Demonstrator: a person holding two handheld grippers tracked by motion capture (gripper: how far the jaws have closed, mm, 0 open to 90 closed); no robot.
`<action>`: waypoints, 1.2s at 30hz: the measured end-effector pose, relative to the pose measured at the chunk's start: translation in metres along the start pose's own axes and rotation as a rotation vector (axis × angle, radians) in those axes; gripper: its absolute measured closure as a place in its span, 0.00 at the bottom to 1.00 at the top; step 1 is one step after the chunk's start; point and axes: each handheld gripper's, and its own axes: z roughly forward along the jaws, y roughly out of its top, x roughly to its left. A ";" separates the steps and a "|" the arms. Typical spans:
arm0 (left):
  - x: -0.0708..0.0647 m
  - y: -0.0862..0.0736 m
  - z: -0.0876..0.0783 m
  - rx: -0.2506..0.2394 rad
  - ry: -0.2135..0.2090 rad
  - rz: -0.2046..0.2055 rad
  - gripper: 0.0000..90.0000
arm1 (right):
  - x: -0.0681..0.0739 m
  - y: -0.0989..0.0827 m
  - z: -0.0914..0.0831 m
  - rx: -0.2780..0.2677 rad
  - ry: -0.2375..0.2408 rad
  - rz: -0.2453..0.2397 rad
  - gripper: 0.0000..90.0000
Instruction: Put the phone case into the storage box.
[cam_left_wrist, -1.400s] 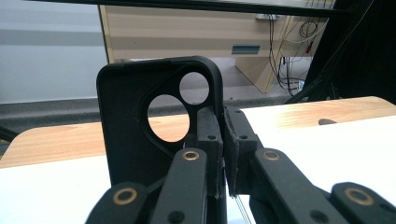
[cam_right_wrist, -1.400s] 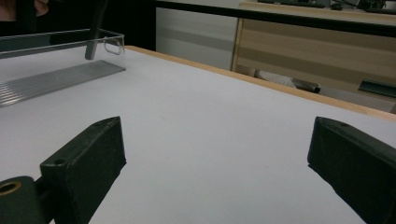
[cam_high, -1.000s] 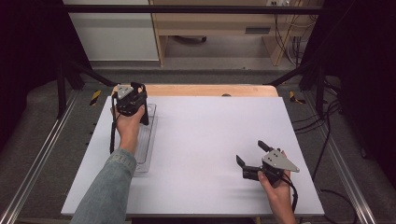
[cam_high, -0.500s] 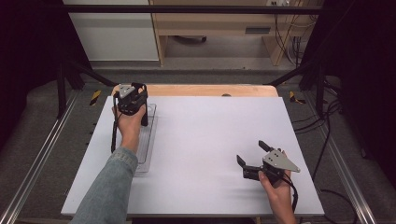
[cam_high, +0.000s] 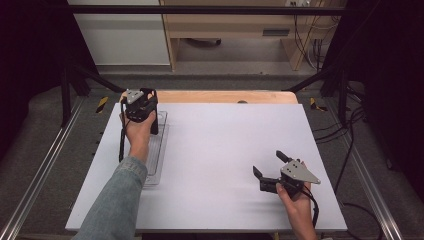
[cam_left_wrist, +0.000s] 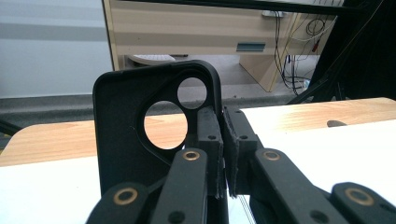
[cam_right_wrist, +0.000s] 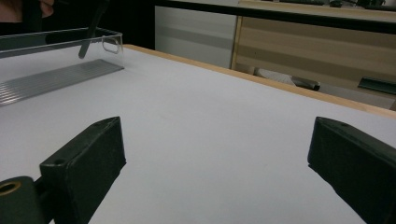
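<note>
My left gripper (cam_high: 142, 106) is held over the far end of a clear plastic tray (cam_high: 159, 150) at the table's left. It is shut on a black phone case (cam_left_wrist: 123, 140) with round camera cutouts, and the pads (cam_left_wrist: 208, 135) pinch the case's edge. From above, the case (cam_high: 154, 122) hangs as a dark strip beside the hand. My right gripper (cam_high: 269, 163) rests low at the front right of the white table, open with nothing between its fingers (cam_right_wrist: 88, 163).
The white tabletop (cam_high: 225, 140) lies bare between the two hands, with a wooden strip (cam_high: 215, 96) along its far edge. The tray's clear wall (cam_right_wrist: 60, 44) stands off to the left in the right gripper view. Dark frame legs and cables flank the table.
</note>
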 end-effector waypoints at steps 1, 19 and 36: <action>0.000 0.000 0.000 0.001 0.001 0.000 0.95 | 0.000 0.000 0.000 0.000 0.000 0.000 0.05; 0.001 -0.001 0.006 0.007 0.010 -0.026 0.95 | -0.001 0.000 0.000 0.000 0.001 0.008 0.05; -0.010 0.003 0.008 0.025 0.032 0.078 0.89 | -0.003 -0.001 -0.002 -0.006 0.002 0.027 0.04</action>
